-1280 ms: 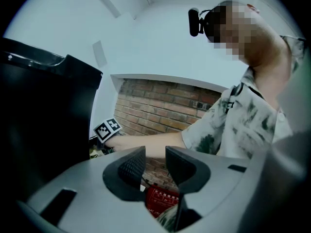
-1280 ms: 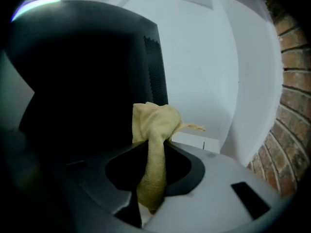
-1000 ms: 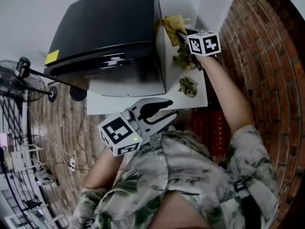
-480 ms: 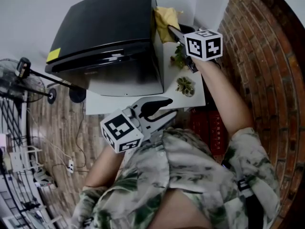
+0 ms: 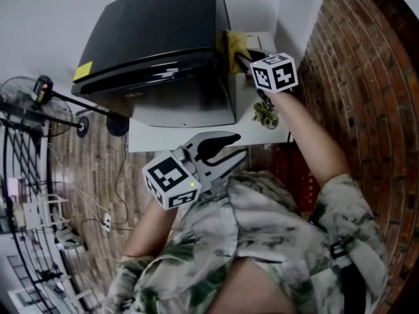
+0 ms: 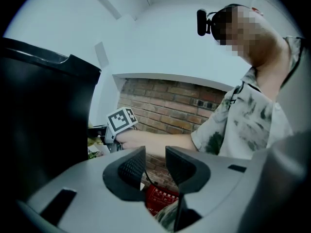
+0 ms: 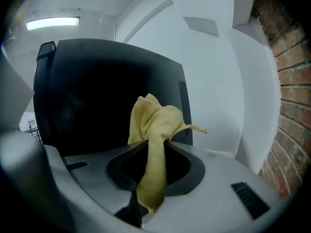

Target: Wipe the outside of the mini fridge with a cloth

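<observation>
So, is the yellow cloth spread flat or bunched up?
Bunched up. The right hand-held gripper pinches the yellow cloth into a crumpled wad; one end hangs down between its jaws.

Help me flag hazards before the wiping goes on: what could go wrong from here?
1. The right gripper pinches the yellow cloth in a narrow bunch. It might slip out, or the hard jaws might scrape the mini fridge.
2. A small potted plant sits on the white table right under the person's forearm. A downward stroke could knock it off.
</observation>
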### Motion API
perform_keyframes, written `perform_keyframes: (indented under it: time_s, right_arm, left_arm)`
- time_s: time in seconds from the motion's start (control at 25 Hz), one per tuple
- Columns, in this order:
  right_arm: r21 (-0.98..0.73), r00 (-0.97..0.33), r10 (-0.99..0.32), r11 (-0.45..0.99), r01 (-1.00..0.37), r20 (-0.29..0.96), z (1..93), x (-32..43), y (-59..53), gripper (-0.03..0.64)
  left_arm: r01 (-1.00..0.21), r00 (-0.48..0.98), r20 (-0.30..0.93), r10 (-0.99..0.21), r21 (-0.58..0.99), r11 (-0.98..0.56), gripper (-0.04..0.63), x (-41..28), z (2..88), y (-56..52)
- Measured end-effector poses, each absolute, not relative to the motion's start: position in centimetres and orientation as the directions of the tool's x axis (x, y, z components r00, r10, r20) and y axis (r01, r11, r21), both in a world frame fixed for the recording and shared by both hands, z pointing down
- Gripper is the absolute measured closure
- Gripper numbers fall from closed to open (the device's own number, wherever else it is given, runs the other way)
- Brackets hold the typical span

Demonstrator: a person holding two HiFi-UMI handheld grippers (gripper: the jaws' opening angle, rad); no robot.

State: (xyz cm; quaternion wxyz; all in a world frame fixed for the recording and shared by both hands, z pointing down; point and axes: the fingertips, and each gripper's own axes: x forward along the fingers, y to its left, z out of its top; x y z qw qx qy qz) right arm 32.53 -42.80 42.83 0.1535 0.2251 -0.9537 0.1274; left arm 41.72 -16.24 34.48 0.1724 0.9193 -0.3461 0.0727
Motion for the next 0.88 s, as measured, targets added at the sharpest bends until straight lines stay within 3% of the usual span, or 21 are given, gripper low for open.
perform_keyframes:
  time_s: [0.6, 0.88]
  right_arm:
    - [-0.075, -0.725, -0.388, 0.853, -0.516, 0.569, 56.2, 33.5, -42.7, 0.523]
    - [-0.139, -0.768, -0.409, 0.834, -0.533, 0.493, 53.1, 35.6, -42.5, 0.523]
  left_arm:
    - [-0.646, 0.763, 0.268, -0.588, 0.291, -0.706, 0.459, 42.5, 35.6, -16.4]
    - [-0.651, 0.759, 0.264, -0.595, 0.299, -0.698, 0.459, 42.0, 35.7, -16.8]
